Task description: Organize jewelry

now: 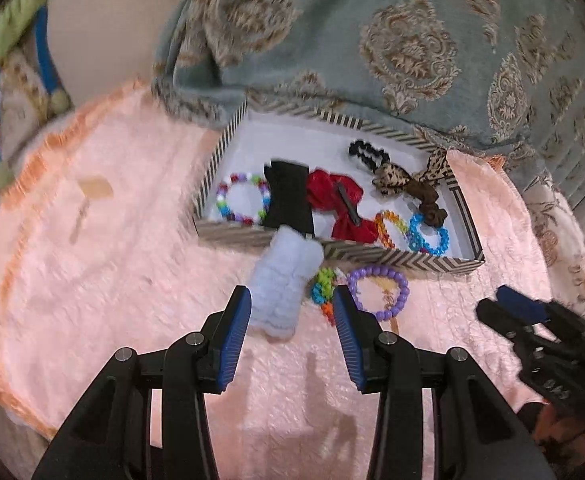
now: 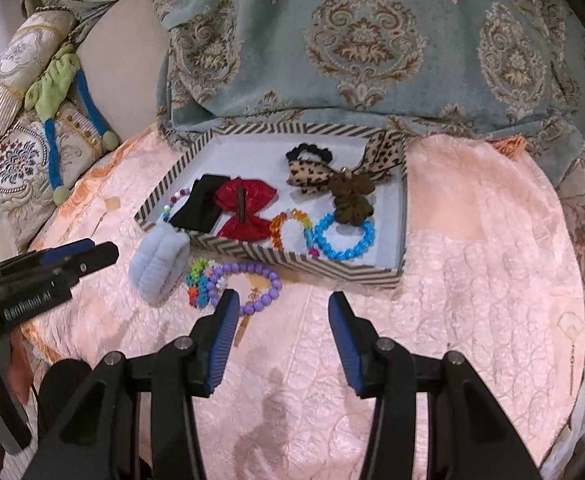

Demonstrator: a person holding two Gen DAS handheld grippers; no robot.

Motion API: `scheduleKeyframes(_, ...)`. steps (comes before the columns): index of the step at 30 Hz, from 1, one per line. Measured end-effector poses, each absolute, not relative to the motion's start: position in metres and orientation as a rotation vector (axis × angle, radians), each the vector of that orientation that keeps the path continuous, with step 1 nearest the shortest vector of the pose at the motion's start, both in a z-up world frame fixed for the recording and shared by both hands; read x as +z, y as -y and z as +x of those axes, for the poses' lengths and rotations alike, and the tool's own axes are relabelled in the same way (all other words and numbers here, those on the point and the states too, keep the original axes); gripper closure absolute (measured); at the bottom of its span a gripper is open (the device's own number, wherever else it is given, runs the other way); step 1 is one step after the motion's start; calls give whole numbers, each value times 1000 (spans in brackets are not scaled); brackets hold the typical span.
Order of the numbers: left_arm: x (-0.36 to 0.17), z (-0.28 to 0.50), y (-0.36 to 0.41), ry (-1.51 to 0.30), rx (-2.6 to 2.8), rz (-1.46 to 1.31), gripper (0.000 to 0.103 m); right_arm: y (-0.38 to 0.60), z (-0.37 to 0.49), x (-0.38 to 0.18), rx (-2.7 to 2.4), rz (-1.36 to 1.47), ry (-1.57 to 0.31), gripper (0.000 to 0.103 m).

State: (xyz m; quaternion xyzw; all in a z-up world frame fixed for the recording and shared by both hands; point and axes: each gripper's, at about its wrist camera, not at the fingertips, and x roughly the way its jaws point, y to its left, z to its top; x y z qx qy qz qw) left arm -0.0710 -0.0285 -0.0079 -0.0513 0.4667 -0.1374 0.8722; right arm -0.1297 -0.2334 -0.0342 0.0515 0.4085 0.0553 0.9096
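Observation:
A striped box (image 1: 334,253) (image 2: 292,263) on the pink cloth holds bead bracelets, a red bow (image 1: 334,200) (image 2: 244,204), a black band, a leopard bow and scrunchies. In front of it, on the cloth, lie a fluffy light-blue scrunchie (image 1: 280,292) (image 2: 158,266), a multicolour bracelet (image 1: 324,286) (image 2: 200,282) and a purple bead bracelet (image 1: 380,292) (image 2: 252,286). My left gripper (image 1: 292,300) (image 2: 84,256) is open, with the fluffy scrunchie lying between its fingertips. My right gripper (image 2: 282,300) (image 1: 508,300) is open over bare cloth. Its left finger is beside the purple bracelet.
A blue-grey patterned cushion (image 2: 372,40) stands right behind the box. Embroidered pillows (image 2: 20,152) with a green and blue cord lie at the left. A gold earring (image 2: 571,330) rests on the cloth at the far right, and a small beige tag (image 1: 97,188) to the left.

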Motion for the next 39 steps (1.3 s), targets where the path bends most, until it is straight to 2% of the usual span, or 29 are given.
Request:
scheduleKeyframes(10,-40,-52,20,-1061,-313,-175,77,224,-87,-88,130,127,-933,55)
scheduleKeyframes(14,-51,-45,23,-1080,-320,-158,70,214,-65,-106,143,115,-949,56)
scheduleKeyframes(15,-53,-43,23,-1082,-314,-155,70,213,-63,-109,131,99,-938,60)
scheduleKeyframes(17,-58,-39,24,-1084,-306,-154,70,212,-62,-109,120,73,-921,91)
scheduleKeyframes(18,-60,-37,24,-1082,-302,-153,70,214,-63,-108,129,76,-922,94)
scheduleKeyframes(19,-63,-36,25,-1080,-297,-148,71,217,-64,-107,136,84,-921,94)
scheduleKeyframes(20,-64,-35,25,-1076,-291,-142,82,219,-66,-106,134,83,-918,94)
scheduleKeyframes(21,-65,-34,25,-1070,-285,-135,87,222,-70,-102,132,81,-908,94)
scheduleKeyframes(24,-61,-35,22,-1055,-292,-152,95,229,-82,-87,166,112,-874,94)
scheduleKeyframes(39,1,-54,21,-932,-277,-102,96,246,-127,-11,179,103,-738,94)
